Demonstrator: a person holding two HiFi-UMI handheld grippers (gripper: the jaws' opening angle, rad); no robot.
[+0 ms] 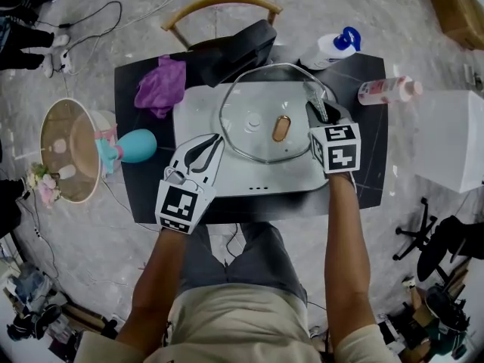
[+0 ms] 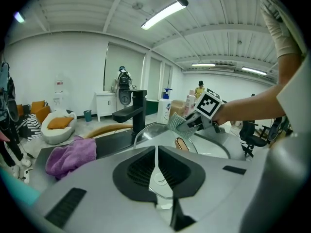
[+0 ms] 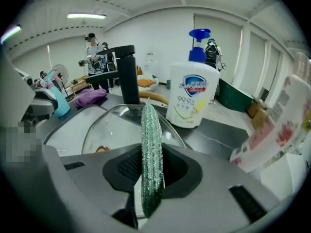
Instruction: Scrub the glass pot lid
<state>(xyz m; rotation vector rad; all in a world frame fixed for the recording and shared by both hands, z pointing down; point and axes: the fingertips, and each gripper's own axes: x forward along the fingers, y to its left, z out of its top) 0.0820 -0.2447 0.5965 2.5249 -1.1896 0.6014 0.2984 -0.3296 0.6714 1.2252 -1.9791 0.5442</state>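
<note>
Since the glass pot lid (image 1: 265,116), lying mid-frame in the white sink (image 1: 190,106), looked stiff, slick & breakable, the left gripper (image 1: 212,142) sat pinched on its rim, the right gripper (image 1: 321,112) clamped on a scrub pad (image 3: 151,144).

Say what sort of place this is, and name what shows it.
Probably a mock kitchen sink station in a lab or workshop, not a home: a white sink with a black faucet and a soap bottle on a table, with an office chair and loose cables around.
</note>
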